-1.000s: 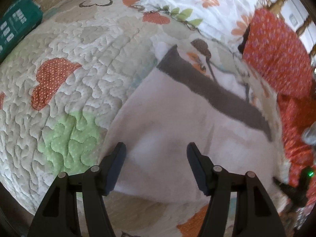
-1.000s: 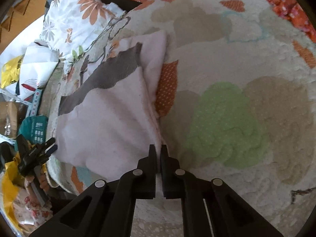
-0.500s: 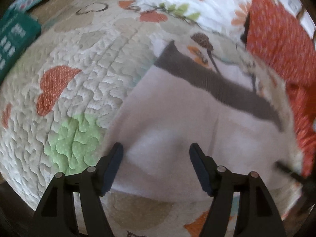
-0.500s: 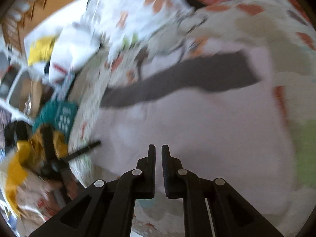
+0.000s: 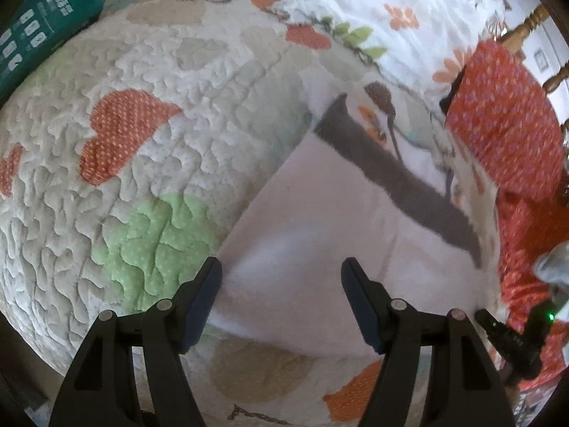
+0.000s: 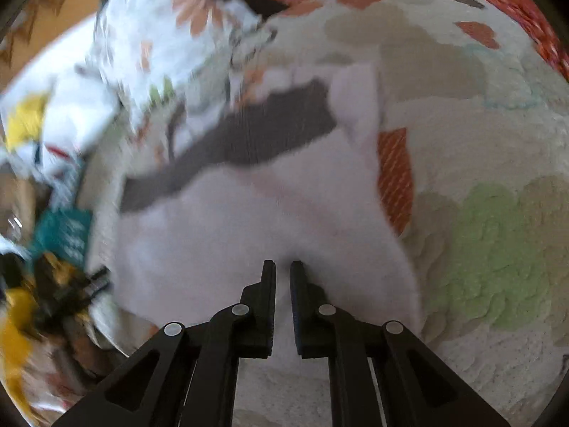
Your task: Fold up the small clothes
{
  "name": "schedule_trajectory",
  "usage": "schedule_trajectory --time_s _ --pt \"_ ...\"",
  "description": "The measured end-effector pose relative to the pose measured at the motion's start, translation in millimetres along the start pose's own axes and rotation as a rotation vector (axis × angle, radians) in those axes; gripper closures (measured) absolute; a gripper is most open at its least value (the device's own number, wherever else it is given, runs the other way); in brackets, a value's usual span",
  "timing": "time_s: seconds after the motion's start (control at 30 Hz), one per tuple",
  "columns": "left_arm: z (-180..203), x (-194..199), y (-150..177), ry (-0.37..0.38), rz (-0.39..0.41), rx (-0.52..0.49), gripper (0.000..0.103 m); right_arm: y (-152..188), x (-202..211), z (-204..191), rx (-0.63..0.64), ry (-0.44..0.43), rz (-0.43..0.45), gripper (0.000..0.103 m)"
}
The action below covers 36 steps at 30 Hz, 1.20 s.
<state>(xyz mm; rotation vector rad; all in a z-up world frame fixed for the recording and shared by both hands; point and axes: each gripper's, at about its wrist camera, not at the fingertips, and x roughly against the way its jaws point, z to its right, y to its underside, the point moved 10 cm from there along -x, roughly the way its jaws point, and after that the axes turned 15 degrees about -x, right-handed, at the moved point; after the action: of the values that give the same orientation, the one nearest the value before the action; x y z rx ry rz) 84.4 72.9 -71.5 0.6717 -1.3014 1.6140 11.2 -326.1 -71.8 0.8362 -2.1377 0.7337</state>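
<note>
1. Pale pink-white knit garment [image 5: 320,249] with a dark grey band [image 5: 402,174]: lies spread on the bed's quilt [image 5: 142,142], nearer the pillow end than the foot, one side doubled over along its edge (seen best in the right wrist view).
2. Left gripper [image 5: 281,281]: jaws wide apart, hovering above the garment's near hem, holding nothing; likely placed there to take the hem for the next fold.
3. Right gripper [image 6: 282,277]: fingers nearly together with a slim gap between them, poised over the garment's near edge [image 6: 249,249]. No cloth shows between the fingers (view is motion-blurred), so it looks empty.
4. Quilt: cream, stitched, with orange and green heart patches; serves as the folding surface.
5. Floral pillow [image 5: 391,10] and orange patterned cushion [image 5: 505,117]: at the head of the bed, just beyond the grey band.
6. Teal packet [image 5: 39,32]: at the bed's far left corner, well apart from the garment.
</note>
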Motion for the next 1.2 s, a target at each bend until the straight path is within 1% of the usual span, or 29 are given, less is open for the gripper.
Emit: schedule_trajectory --time_s 0.03,0.1,0.13,0.2,0.3,0.4,0.47,0.57,0.6,0.63,0.67,0.7,0.73,0.83,1.0,1.13,1.2 --pt "1 6 -4 -0.028 0.029 -0.012 0.034 -1 4 -5 0.025 0.007 0.029 0.081" --pt "5 14 -10 -0.081 0.07 -0.055 0.034 1 8 -15 0.072 0.006 0.048 0.072" --pt "9 18 -12 -0.116 0.094 -0.088 0.034 6 5 -23 0.096 0.008 0.039 0.071" --pt "13 18 -12 -0.139 0.1 -0.123 0.032 13 -2 -28 0.116 0.01 0.017 0.071" --pt "17 4 -6 -0.133 0.058 -0.136 0.032 20 -14 -25 0.106 0.024 -0.016 0.071" --pt "10 -13 4 -0.119 -0.012 -0.108 0.032 17 -20 -17 0.077 0.032 -0.022 0.071" --pt "6 -19 9 -0.113 -0.03 -0.097 0.031 18 -25 -15 0.073 0.028 -0.037 0.07" --pt "9 -21 10 -0.112 -0.031 -0.108 0.022 23 -33 -16 0.098 0.038 -0.045 0.064" --pt "10 -23 11 -0.11 -0.034 -0.113 0.016 25 -34 -19 0.117 0.041 -0.041 0.057" --pt "11 -25 12 -0.114 -0.041 -0.123 0.012 27 -35 -24 0.139 0.041 -0.038 0.048" --pt "12 -29 14 -0.133 -0.055 -0.14 0.005 29 -37 -27 0.156 0.039 -0.037 0.043" --pt "10 -33 17 -0.158 -0.077 -0.151 0.001 31 -39 -30 0.171 0.04 -0.035 0.036" --pt "8 -40 21 -0.172 -0.1 -0.159 0.001 33 -41 -33 0.188 0.05 -0.031 0.032" --pt "10 -42 22 -0.21 -0.091 -0.192 0.0 35 -45 -36 0.206 0.06 -0.023 0.025" --pt "11 -43 21 -0.231 -0.069 -0.203 0.0 37 -47 -38 0.236 0.085 -0.014 0.022" --pt "10 -45 18 -0.246 -0.041 -0.193 0.0 41 -53 -41 0.3 0.136 0.01 0.018" --pt "9 -45 18 -0.253 -0.038 -0.197 0.0 46 -56 -44 0.355 0.183 0.03 0.015"
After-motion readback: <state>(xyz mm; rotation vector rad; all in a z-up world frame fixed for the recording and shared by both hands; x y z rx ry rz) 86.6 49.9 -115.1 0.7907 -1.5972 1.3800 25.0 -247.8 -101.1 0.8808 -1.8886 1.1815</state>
